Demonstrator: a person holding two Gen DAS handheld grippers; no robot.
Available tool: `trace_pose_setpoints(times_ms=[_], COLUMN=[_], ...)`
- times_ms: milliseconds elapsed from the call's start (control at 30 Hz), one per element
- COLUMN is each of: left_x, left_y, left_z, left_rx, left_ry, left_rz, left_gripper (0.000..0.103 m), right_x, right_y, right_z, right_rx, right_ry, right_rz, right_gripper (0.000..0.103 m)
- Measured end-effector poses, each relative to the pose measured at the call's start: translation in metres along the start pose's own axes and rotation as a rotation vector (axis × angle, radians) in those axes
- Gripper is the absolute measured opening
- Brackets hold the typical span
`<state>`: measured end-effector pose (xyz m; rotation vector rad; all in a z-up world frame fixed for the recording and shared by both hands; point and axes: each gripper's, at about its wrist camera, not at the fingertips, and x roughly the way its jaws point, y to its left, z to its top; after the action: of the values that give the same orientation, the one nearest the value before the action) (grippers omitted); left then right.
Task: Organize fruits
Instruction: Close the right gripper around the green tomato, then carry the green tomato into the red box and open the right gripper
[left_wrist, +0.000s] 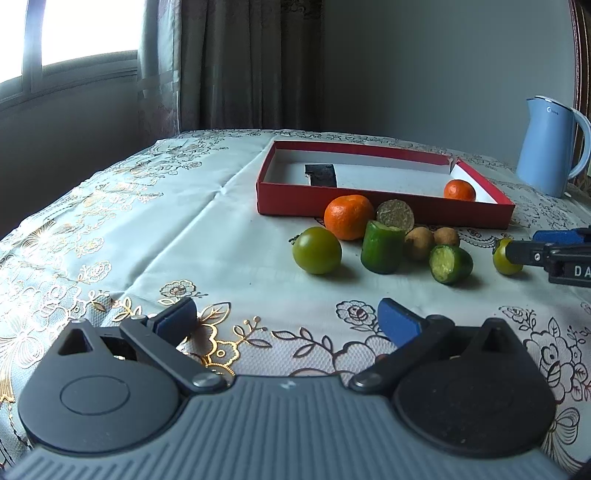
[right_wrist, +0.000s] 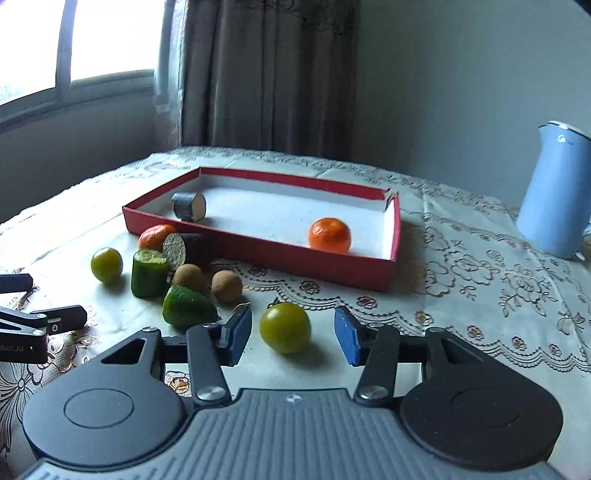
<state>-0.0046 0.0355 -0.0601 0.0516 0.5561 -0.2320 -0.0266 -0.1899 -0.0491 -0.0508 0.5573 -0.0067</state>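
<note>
Fruits lay scattered on my flowered tablecloth (left_wrist: 155, 236) in front of the red box (right_wrist: 258, 254). Inside the box I saw one small orange (right_wrist: 329, 235) near its right end and a dark cut piece (right_wrist: 189, 206) at the left. Outside, against the box's front wall, sat a bigger orange (left_wrist: 348, 216), two green chunks (left_wrist: 382, 246), two brown round fruits (right_wrist: 226, 285) and a green tomato (left_wrist: 317, 250). My right gripper (right_wrist: 291, 334) had a second green tomato (right_wrist: 284, 327) between its blue pads; gaps showed on both sides, so the pads were not pressing it. My left gripper (left_wrist: 284, 321) was spread wide over bare cloth, holding nothing. A blue kettle (right_wrist: 554, 192) stood far right.
</note>
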Motion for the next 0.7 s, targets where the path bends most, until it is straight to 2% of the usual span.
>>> trace_pose_setpoints(times_ms=[200,233,267,500,700], left_x=[0.000,0.000,0.000,0.001,0.002], left_y=[0.003,0.003,0.003,0.002,-0.002], left_z=[-0.001,-0.001,-0.001,-0.001,0.000], left_rx=[-0.016,-0.016,-0.014,-0.013,-0.003], left_ry=[0.003,0.003,0.003,0.006,0.012], left_rz=[-0.009,-0.008,-0.006,-0.001,0.018], left_gripper=[0.103,0.103,0.103,0.103,0.103], right_x=[0.020,0.021,0.023,0.023,0.016], right_y=[0.003,0.002,0.002,0.000,-0.003], right_z=[-0.001,-0.001,-0.001,-0.003,0.001], right_rx=[-0.007,-0.006,-0.005,0.006,0.026], right_ry=[0.055,0.060,0.068,0.063,0.021], right_rz=[0.002,0.007,0.013,0.038,0.048], right_gripper=[0.048,0.044,0.034,0.033,0.033])
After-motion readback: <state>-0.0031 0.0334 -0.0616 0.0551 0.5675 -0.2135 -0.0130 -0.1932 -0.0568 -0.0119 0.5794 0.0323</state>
